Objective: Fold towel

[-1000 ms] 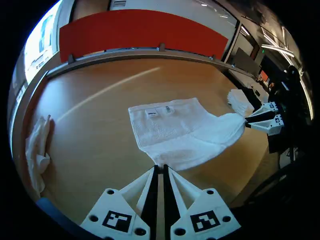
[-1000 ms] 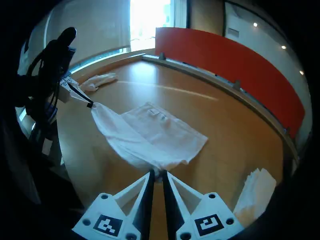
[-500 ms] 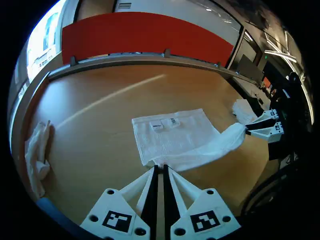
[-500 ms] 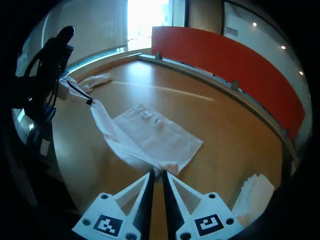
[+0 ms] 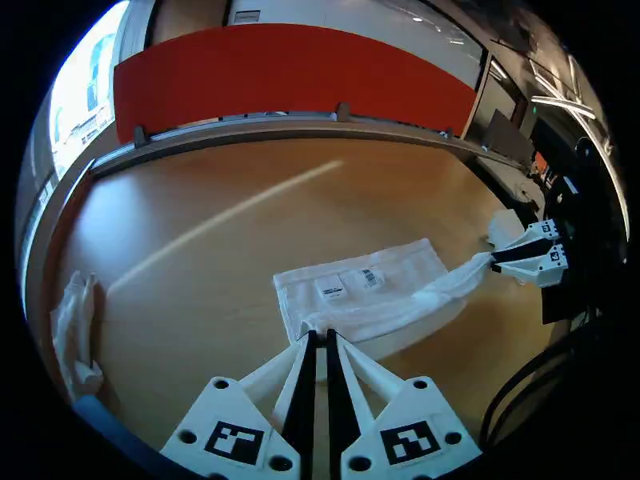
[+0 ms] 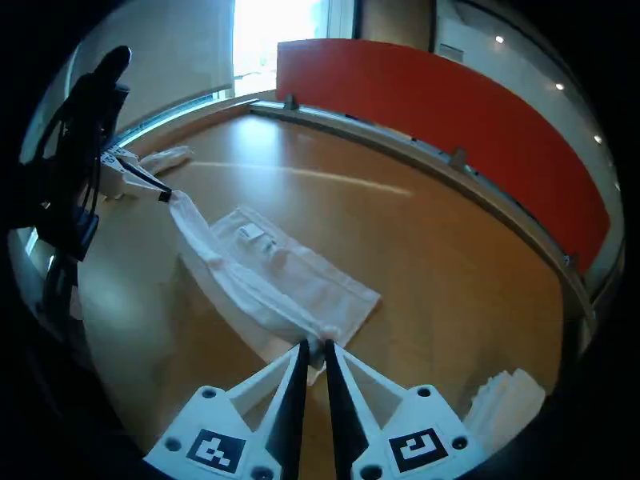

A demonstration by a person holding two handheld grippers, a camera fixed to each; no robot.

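Pinching a near corner each, left gripper [image 5: 318, 336] and right gripper [image 6: 310, 346] have jaws clamped on the white towel [image 5: 360, 292]. They hold that edge above the tabletop [image 5: 200, 200], ready to carry it over the flat half, I'd guess.

Window [image 6: 276, 44] glare, fisheye-warped edges

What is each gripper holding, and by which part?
The white towel: the left gripper pinches one corner, the right gripper the adjacent corner.
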